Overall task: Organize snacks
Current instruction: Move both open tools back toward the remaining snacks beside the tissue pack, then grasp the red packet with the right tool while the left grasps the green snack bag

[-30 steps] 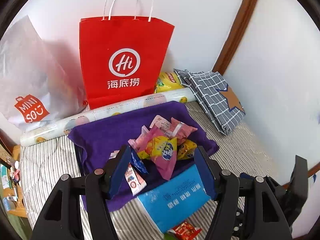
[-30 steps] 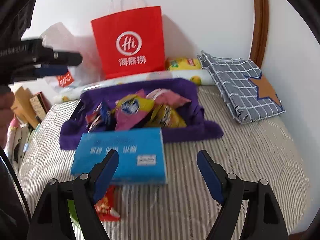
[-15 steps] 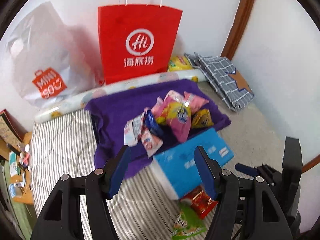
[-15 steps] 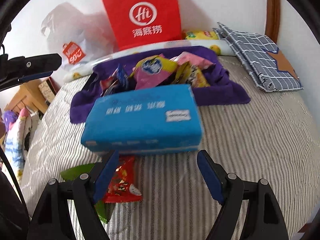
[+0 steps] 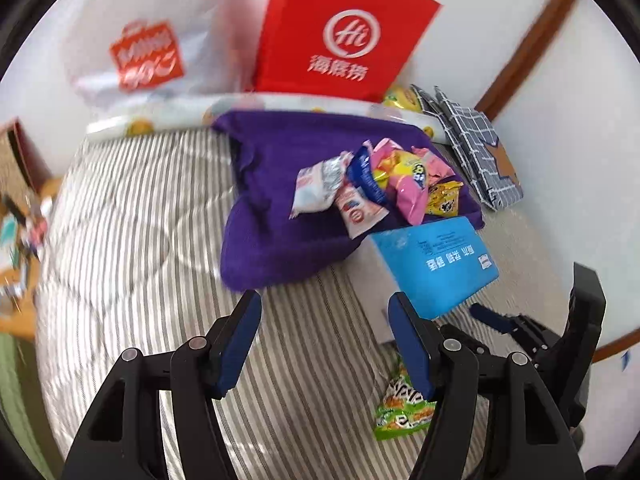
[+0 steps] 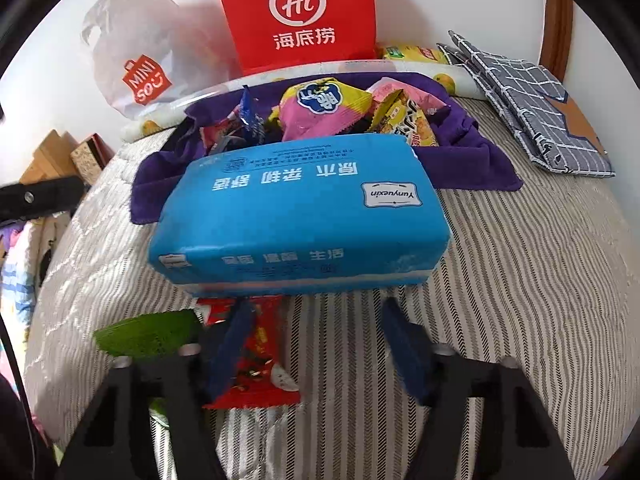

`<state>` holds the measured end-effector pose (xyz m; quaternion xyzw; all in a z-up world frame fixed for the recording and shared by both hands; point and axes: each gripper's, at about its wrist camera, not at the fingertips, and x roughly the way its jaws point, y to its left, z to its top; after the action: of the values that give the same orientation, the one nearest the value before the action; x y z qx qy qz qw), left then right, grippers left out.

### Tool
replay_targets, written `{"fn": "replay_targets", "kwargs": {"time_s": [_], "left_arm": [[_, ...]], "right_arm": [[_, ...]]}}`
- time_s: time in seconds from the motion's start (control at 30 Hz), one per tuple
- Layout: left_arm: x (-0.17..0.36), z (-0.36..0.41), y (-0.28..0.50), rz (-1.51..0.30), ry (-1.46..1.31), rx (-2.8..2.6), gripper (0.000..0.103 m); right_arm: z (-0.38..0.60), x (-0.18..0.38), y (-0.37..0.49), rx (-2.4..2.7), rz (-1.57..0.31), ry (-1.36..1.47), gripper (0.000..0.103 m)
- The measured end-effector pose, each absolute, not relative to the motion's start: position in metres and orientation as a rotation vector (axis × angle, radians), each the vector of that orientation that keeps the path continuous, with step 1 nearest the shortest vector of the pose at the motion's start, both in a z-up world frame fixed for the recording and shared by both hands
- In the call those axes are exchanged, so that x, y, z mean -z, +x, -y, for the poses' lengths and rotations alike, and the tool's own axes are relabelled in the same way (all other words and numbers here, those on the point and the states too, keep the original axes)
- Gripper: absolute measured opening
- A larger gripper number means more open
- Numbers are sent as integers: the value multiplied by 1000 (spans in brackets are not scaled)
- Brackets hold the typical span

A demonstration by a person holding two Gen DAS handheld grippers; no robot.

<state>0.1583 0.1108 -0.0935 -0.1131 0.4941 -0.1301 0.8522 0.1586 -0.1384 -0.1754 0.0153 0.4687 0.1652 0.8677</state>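
Striped bed [image 5: 132, 240]; both jaws wide, empty.

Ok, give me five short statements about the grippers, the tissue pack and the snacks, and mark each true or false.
1. The left gripper is open and holds nothing. True.
2. The right gripper grips the blue tissue pack. False: open, pack beyond its fingertips.
3. A red snack packet lies near the right gripper. True.
4. The snack pile sits on bare striped bedding. False: on the purple towel.
5. The red paper bag lies flat. False: it stands upright.
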Motion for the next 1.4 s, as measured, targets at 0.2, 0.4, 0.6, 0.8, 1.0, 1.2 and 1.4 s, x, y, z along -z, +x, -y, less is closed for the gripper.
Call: {"fn": "replay_targets", "kwargs": {"time_s": [0.2,0.4,0.6,0.8,1.0,1.2,1.4], "left_arm": [[105,-119,147,-1070,-274,239,65],[112,-117,134,-1095,-290,224,65],[109,-110,119,-1097,-266,206,65],[105,-102,109,-1092,-248,195,65],[114,-85,101,-1116,-219,219,65],[134,-71,84,-1146,-261,308,65],[130,-46,69,-1100,-251,372,72]], "right_arm": [[146,170,153,-372,-1000,63,43],[137,169,145,-461,-1006,100,55],[115,183,146,-496,-1027,29,54],[121,175,139,-485,-980,5,40],[151,162,121,-444,-929,28,40],[192,160,107,-354,-920,71,40],[221,160,97,-299,-906,110,40]]}}
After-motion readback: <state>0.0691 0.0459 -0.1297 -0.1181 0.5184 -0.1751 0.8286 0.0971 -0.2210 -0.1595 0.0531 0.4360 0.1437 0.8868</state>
